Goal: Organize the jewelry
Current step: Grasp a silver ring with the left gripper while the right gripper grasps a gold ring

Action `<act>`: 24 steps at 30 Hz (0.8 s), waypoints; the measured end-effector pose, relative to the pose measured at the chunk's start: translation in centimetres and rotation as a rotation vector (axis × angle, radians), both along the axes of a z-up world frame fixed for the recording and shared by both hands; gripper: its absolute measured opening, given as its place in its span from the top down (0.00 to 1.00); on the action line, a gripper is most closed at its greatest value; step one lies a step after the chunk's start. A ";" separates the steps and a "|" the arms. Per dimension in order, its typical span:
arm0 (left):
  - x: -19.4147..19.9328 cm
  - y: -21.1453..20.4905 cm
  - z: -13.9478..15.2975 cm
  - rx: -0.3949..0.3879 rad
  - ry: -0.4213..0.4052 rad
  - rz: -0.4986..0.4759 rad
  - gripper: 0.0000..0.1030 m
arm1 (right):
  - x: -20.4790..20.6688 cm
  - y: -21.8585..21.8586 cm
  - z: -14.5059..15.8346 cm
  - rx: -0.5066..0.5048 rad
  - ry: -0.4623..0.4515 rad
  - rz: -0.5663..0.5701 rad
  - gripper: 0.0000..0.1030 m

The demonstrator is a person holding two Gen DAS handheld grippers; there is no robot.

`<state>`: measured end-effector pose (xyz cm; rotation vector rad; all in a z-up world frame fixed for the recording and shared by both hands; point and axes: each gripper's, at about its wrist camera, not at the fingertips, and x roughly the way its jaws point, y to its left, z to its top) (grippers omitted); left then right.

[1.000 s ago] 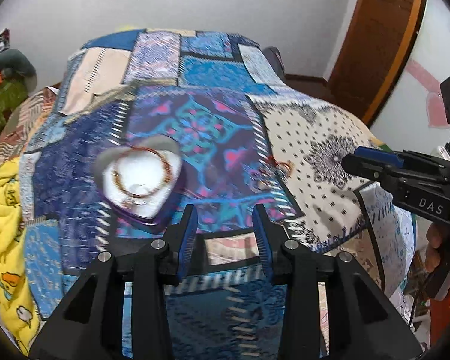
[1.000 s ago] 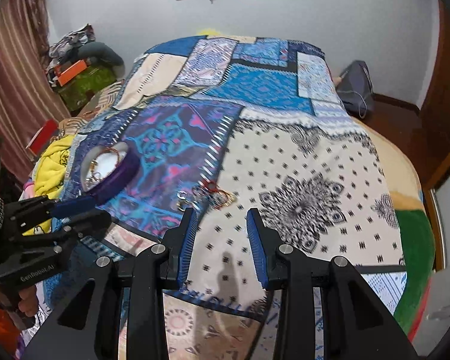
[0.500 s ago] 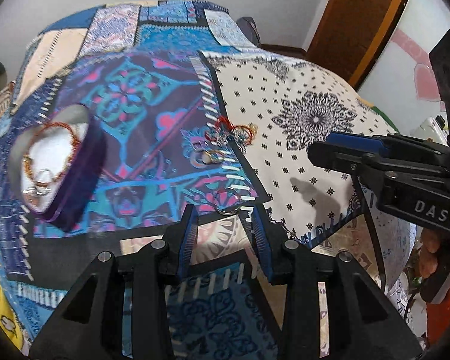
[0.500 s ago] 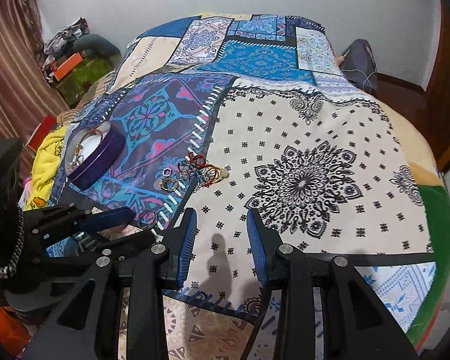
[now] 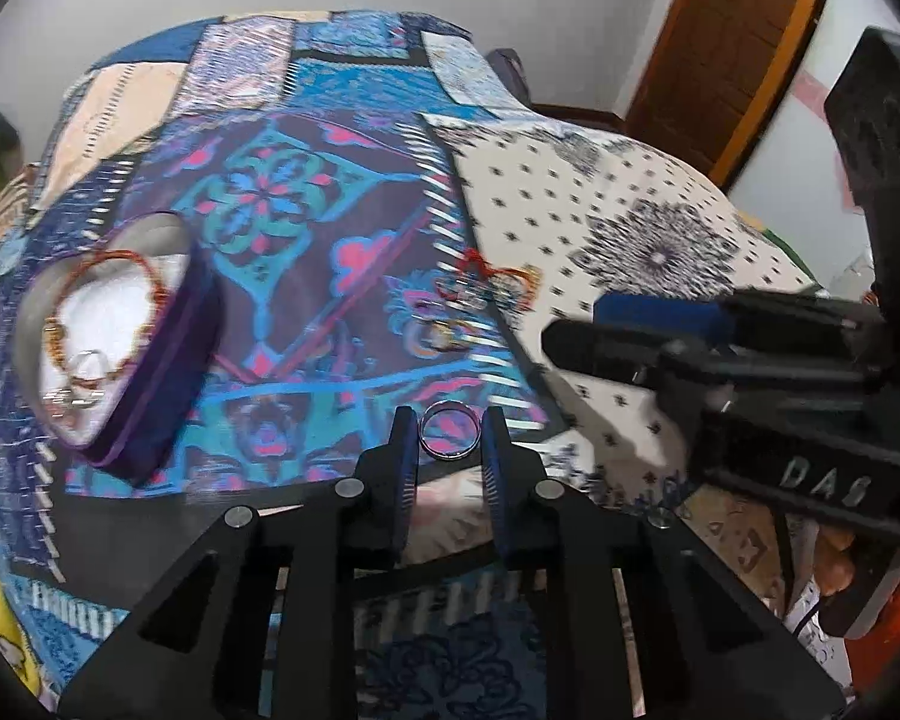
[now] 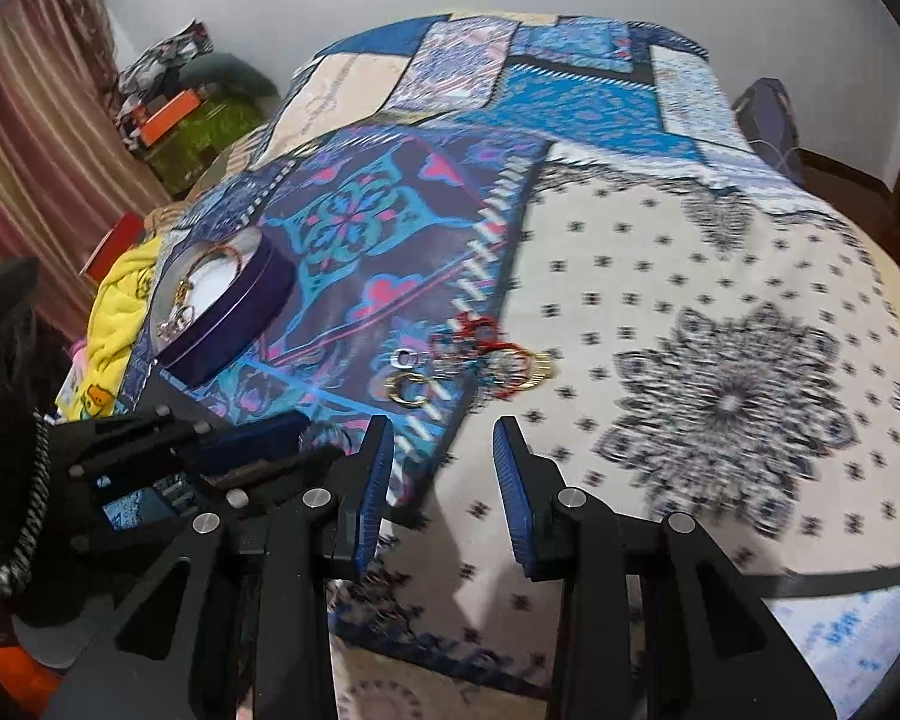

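My left gripper (image 5: 448, 435) is shut on a silver ring (image 5: 448, 431) and holds it just above the patchwork bedspread (image 5: 306, 228). A purple heart-shaped tin (image 5: 168, 360) lies to its left, holding a beaded bracelet (image 5: 105, 306) and silver rings (image 5: 78, 384). A small heap of red, gold and silver rings (image 5: 480, 300) lies ahead of it. My right gripper (image 6: 442, 450) is open and empty, just short of that heap (image 6: 480, 360). The tin also shows at the left of the right wrist view (image 6: 222, 306).
The bed fills both views. A yellow cloth (image 6: 120, 294) hangs at its left edge beside the tin. A wooden door (image 5: 732, 42) stands at the far right, and clutter with an orange box (image 6: 168, 114) sits by the far left wall.
My left gripper has closed on the silver ring that lay just ahead of it and lifted slightly. The right gripper has moved closer to the heap of rings.
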<state>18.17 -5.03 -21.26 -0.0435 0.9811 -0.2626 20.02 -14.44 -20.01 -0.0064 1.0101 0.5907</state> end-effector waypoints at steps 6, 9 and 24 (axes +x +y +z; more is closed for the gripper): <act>0.1 2.6 0.4 0.018 -0.023 0.074 0.80 | 0.8 1.4 -0.7 0.003 0.015 0.015 0.70; 0.1 3.5 0.5 0.014 -0.028 0.085 0.80 | 1.1 2.1 -1.1 -0.018 -0.002 0.008 0.71; -0.8 4.1 1.3 0.011 -0.050 0.104 0.80 | -0.9 2.0 0.1 -0.048 -0.045 -0.007 0.82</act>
